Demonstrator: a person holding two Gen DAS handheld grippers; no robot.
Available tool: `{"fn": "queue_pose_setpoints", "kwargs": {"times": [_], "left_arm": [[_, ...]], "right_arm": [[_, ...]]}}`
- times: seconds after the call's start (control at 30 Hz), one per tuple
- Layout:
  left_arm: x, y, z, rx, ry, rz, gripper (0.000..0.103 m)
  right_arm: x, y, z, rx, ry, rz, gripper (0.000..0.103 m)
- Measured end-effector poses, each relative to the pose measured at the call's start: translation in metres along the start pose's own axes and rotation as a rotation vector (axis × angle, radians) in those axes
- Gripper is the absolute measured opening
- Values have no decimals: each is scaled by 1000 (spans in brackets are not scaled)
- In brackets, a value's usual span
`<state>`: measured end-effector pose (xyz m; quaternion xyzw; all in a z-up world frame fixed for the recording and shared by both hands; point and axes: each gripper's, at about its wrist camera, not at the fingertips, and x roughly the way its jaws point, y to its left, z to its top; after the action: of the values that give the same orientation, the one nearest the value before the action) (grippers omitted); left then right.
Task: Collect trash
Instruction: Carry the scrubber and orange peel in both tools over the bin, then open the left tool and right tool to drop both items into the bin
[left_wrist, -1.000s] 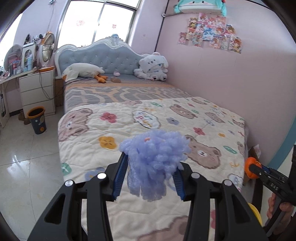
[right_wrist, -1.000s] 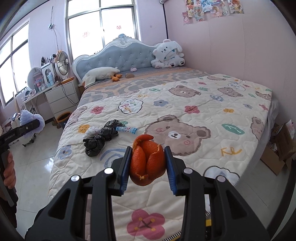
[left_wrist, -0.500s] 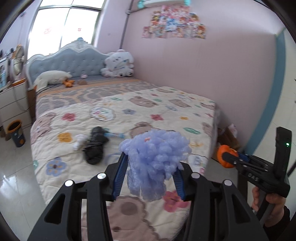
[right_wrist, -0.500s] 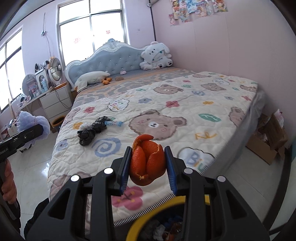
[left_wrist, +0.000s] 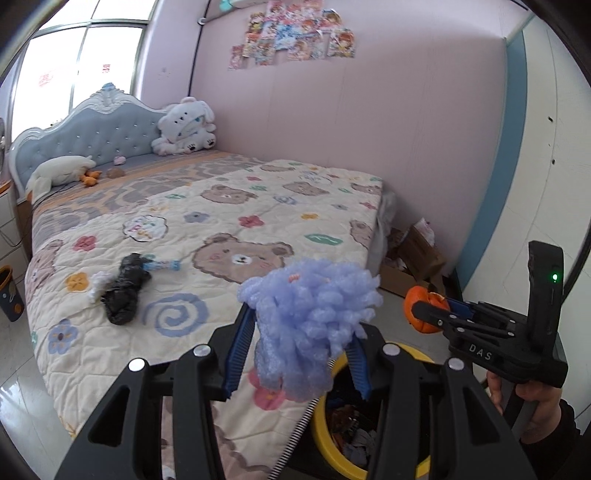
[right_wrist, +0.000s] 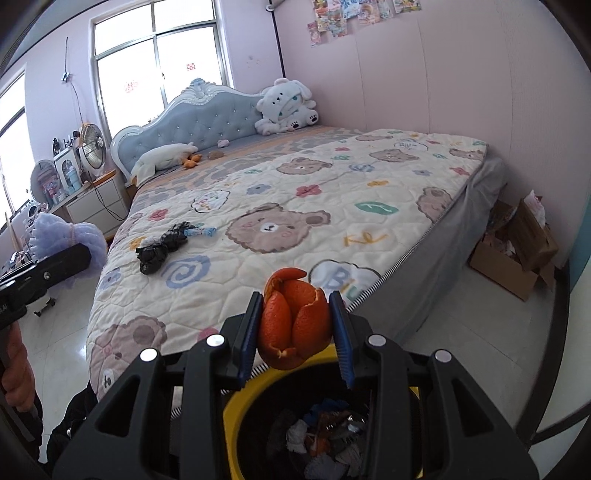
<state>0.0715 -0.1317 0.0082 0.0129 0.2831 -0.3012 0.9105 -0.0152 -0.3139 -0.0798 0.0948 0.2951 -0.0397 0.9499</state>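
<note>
Left wrist view
Left gripper (left_wrist: 297, 341): clamped on purple foam netting (left_wrist: 308, 314), held above the bed's foot edge.
Bin (left_wrist: 334, 456): yellow rim, below and right of the netting, trash inside.
Bed (left_wrist: 221, 236): black bag (left_wrist: 123, 293) and blue wrapper (left_wrist: 164, 265) lie on the quilt.
Right gripper (left_wrist: 424, 310): at right, clamped on orange peel (left_wrist: 415, 308).

Right wrist view
Right gripper (right_wrist: 298, 330): clamped on orange peel (right_wrist: 293, 319), directly over the bin (right_wrist: 231, 424).
Black bag (right_wrist: 160, 247): on the quilt, blue wrapper (right_wrist: 201, 231) just beside it.
Left gripper (right_wrist: 79, 254): far left, holding the netting (right_wrist: 61, 232).
</note>
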Motion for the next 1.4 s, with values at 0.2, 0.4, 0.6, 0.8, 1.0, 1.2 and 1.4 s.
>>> {"fn": "queue_pose_setpoints", "kwargs": {"times": [0.2,0.4,0.6,0.8,1.0,1.2,1.4], "left_arm": [[20,-21,-13,20,60,-34,44],[41,-35,-26,30,122,-63,44],[58,-43,-37,32,170,-88,44],[81,-50,-60,18,261,-129,45],[94,-57,-81,1,334,-189,45],[92,-62,-88,3,346,-220,46],[86,-61,-84,2,326,-242,55]], "right_arm": [[-4,-14,-12,23,17,-4,35],[-5,-26,-21,46,27,-7,35],[0,-37,-29,71,46,-9,35],[11,-50,-38,124,86,-10,35],[15,-56,-42,154,107,-6,35],[15,-56,-43,169,99,-11,36],[9,-56,-38,184,79,-23,41]]}}
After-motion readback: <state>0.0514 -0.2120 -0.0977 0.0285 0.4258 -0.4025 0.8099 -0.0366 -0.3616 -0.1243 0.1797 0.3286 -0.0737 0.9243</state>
